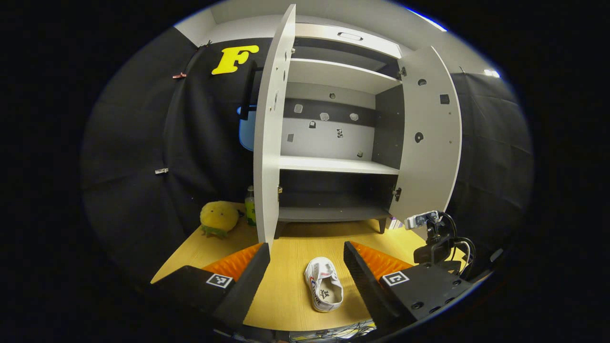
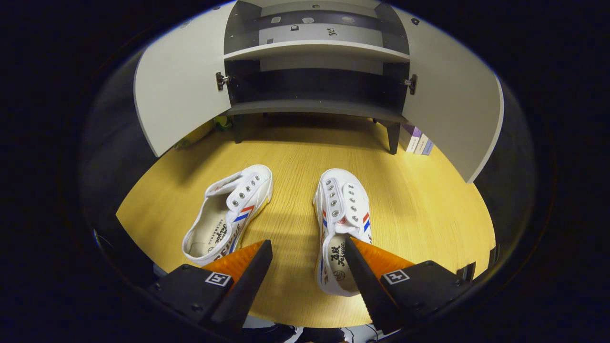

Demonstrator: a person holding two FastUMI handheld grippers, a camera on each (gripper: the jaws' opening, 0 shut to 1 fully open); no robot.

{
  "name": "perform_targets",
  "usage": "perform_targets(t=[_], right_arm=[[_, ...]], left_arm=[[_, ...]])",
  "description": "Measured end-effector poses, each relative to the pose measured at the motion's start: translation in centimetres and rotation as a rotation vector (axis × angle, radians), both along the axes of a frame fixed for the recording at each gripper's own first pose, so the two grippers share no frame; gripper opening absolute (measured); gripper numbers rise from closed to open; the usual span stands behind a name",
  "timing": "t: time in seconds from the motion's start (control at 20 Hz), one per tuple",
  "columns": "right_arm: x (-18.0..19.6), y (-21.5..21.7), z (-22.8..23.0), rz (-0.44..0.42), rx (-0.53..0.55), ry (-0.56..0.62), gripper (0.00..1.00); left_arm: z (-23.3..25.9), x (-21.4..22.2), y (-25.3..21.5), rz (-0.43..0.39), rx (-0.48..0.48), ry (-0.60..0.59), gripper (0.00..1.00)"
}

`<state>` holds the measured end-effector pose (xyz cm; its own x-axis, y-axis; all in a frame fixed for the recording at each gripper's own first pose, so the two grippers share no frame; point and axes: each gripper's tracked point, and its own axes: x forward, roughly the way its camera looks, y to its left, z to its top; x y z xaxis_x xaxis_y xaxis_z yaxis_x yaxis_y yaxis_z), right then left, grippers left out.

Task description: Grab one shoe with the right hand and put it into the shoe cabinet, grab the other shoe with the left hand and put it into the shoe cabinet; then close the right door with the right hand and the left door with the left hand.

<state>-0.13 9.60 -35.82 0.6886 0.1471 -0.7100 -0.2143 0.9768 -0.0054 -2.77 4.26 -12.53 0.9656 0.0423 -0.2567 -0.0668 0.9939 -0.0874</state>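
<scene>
Right tongs [image 2: 307,259] sit spread wide at the bottom of the right gripper view, above a pale wooden counter [image 2: 419,200]. One finger [image 2: 362,274] overlaps the heel opening of a white canvas shoe with red and blue stripes [image 2: 340,214], centre frame; whether it touches is unclear. A second matching white canvas shoe [image 2: 228,214] lies left of it. Behind them, at top centre, stands a grey shoe cabinet [image 2: 314,47] with both doors swung open. Left tongs [image 1: 307,264], also spread and holding nothing, frame one shoe low in the left gripper view.
</scene>
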Motion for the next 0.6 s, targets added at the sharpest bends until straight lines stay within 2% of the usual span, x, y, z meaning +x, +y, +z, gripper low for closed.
perform_targets(t=[0.2,0.6], right_arm=[[-0.1,0.2,-2.4,0.021,-0.017,0.061,0.99],[1.3,1.3,-4.0,0.07,-0.02,0.014,0.99]], left_arm=[[-0.6,-0.1,0.4,0.016,0.001,0.013,0.98],[-1.1,0.9,0.0,0.021,-0.004,0.032,0.98]])
